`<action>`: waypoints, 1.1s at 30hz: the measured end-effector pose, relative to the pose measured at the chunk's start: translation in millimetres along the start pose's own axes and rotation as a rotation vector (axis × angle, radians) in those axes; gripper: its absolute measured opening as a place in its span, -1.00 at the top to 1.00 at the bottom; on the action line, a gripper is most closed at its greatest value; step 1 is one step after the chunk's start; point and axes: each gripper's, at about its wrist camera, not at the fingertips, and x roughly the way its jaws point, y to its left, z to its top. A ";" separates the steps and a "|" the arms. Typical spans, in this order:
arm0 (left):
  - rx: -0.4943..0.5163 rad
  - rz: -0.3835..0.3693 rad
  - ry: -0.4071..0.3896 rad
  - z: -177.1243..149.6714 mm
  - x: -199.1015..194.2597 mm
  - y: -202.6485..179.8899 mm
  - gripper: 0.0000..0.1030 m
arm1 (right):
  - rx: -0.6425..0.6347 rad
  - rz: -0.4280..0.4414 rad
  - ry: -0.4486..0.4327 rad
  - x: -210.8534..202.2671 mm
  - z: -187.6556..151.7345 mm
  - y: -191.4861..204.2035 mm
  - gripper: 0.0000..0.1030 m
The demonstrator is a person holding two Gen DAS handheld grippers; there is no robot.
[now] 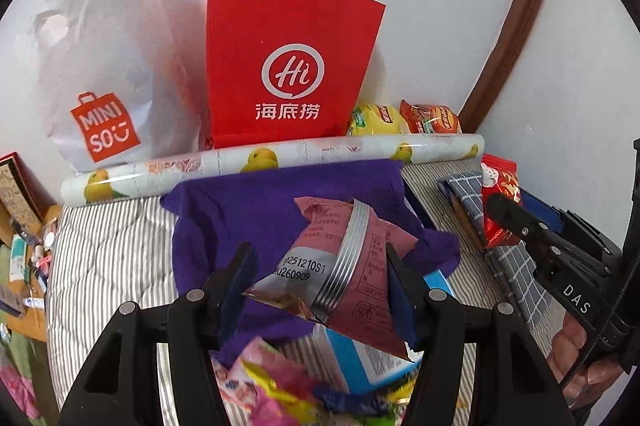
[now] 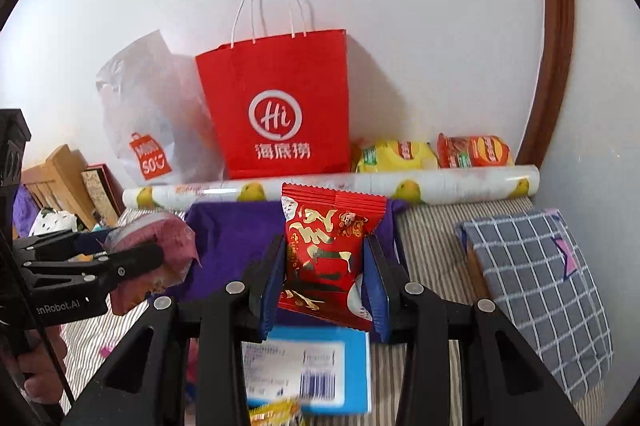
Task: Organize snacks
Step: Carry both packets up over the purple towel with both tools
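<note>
Two packets are up off the bed, one in each of our tongs. Our left gripper (image 1: 320, 282), jaws half apart, pinches the pink packet (image 1: 340, 266) across its crinkly middle; it looks light, puffy and easily crushed. Our right gripper (image 2: 326, 286), closed as narrow as it goes, clamps the red packet (image 2: 328, 254) low on its sides. The film is slick, so we judge a seam the safer hold. The red bag (image 2: 276, 106) stands ahead of both.

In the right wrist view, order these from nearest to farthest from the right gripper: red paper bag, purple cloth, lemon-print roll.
1. Purple cloth, on the bed just behind the right gripper.
2. Lemon-print roll, lying across the bed beyond the cloth.
3. Red paper bag, upright against the wall behind the roll.
</note>
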 end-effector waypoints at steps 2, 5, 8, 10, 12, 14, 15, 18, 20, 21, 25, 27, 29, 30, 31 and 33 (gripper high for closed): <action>0.002 0.007 0.003 9.0 7.5 1.1 -0.15 | 0.000 0.007 -0.003 8.6 7.8 -2.0 0.26; 0.006 0.012 0.003 22.0 18.6 3.3 -0.15 | -0.001 -0.001 -0.004 24.4 19.2 -6.3 0.27; 0.004 0.016 0.002 31.1 28.4 5.3 -0.15 | -0.001 0.002 -0.003 37.7 27.8 -10.3 0.26; 0.003 0.020 0.002 36.5 37.0 7.5 -0.15 | -0.001 0.004 0.000 46.9 31.9 -14.2 0.26; 0.000 0.023 0.009 40.7 48.0 10.2 -0.15 | 0.000 0.003 0.002 57.5 35.3 -18.5 0.26; -0.006 0.024 0.021 43.8 60.5 14.2 -0.15 | 0.007 0.006 0.012 68.9 37.2 -24.0 0.26; -0.008 0.025 0.024 44.6 64.1 15.4 -0.15 | 0.011 0.005 0.016 73.5 37.7 -26.0 0.27; -0.018 0.028 0.037 44.5 79.5 22.4 -0.15 | 0.023 0.002 0.030 89.0 35.1 -33.1 0.26; -0.028 0.029 0.051 42.3 89.0 27.9 -0.15 | 0.034 0.010 0.048 101.1 29.8 -37.6 0.26; -0.033 0.029 0.056 40.7 93.3 30.6 -0.15 | 0.037 0.014 0.057 105.9 26.8 -39.1 0.26; -0.054 0.032 0.087 37.1 110.4 41.0 -0.15 | 0.038 0.019 0.117 130.4 12.4 -41.3 0.26; -0.050 0.035 0.107 36.3 116.7 43.9 -0.15 | 0.030 0.021 0.131 136.8 6.4 -41.4 0.27; -0.052 0.042 0.110 35.2 119.9 47.7 -0.15 | 0.029 0.026 0.141 141.8 0.5 -41.8 0.27; -0.052 0.043 0.112 34.6 120.9 48.9 -0.15 | 0.028 0.027 0.142 143.3 -1.7 -41.6 0.27; -0.052 0.044 0.115 34.0 122.2 50.4 -0.15 | 0.029 0.026 0.144 144.9 -5.1 -41.9 0.27; -0.051 0.049 0.127 31.9 126.5 53.2 -0.15 | 0.031 0.030 0.154 148.1 -9.6 -42.8 0.26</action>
